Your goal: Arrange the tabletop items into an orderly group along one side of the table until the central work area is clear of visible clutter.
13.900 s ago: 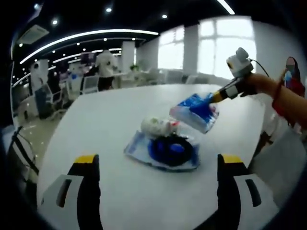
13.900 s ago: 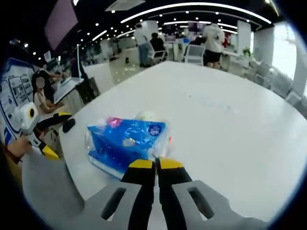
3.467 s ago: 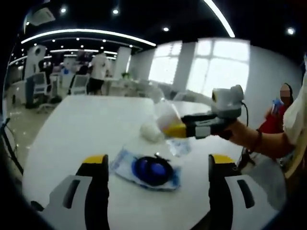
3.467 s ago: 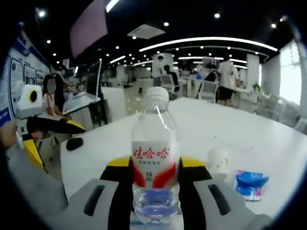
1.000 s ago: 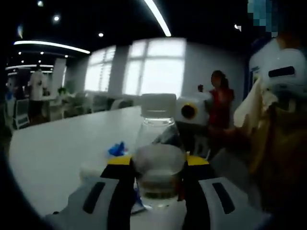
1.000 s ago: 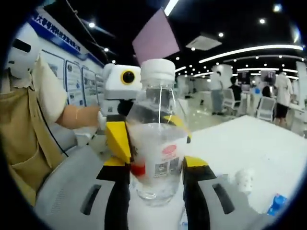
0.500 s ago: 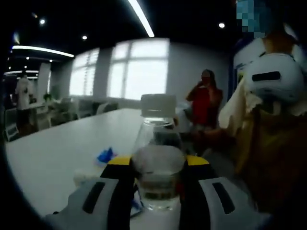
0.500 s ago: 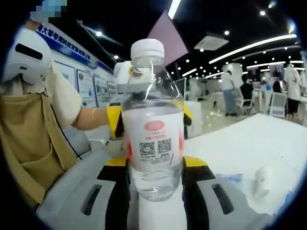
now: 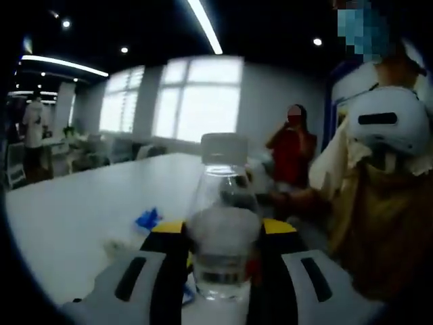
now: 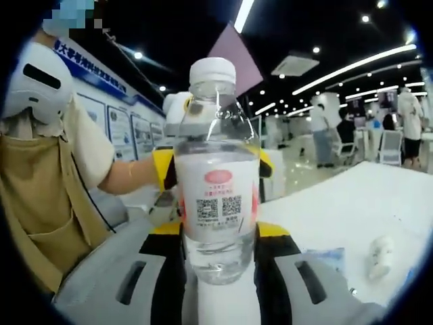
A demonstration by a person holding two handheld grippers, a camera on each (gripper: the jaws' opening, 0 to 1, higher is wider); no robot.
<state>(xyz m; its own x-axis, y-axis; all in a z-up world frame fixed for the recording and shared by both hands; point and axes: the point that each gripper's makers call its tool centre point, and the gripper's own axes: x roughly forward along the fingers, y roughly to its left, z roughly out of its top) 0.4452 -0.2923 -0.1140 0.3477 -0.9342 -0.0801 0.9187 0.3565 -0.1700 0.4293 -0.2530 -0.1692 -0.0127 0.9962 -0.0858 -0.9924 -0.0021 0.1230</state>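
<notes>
While I hold both tools up in front of my chest, one clear water bottle (image 9: 221,233) sits pinched between them. In the left gripper view, my left gripper (image 9: 220,233) has its yellow-tipped jaws pressed against the bottle's lower body on either side, so it is clamped on it. The bottle stands upright there, white cap (image 9: 224,147) on top, water low inside. To the left of the bottle the white table (image 9: 74,203) stretches far toward bright windows. On it, near the left jaw, lies a small blue wrapper (image 9: 148,219), and nearer still a pale lump that I cannot identify. Right of the bottle my own tan apron (image 9: 379,230) shows, and a person in red (image 9: 292,159) stands farther back.

In the right gripper view, my apron is at the left, with my forearm (image 10: 125,177) reaching toward the bottle. The left gripper (image 10: 166,169) appears behind the bottle, its yellow tips showing at both sides of it. My right gripper (image 10: 218,237) grips the same water bottle (image 10: 216,196) low down, jaws tight against it, the red-and-white label with two square codes facing the camera. Right of the bottle, on the table (image 10: 338,203), lie a blue-edged clear packet (image 10: 323,257) and, farther right, a small white roll (image 10: 380,256).
</notes>
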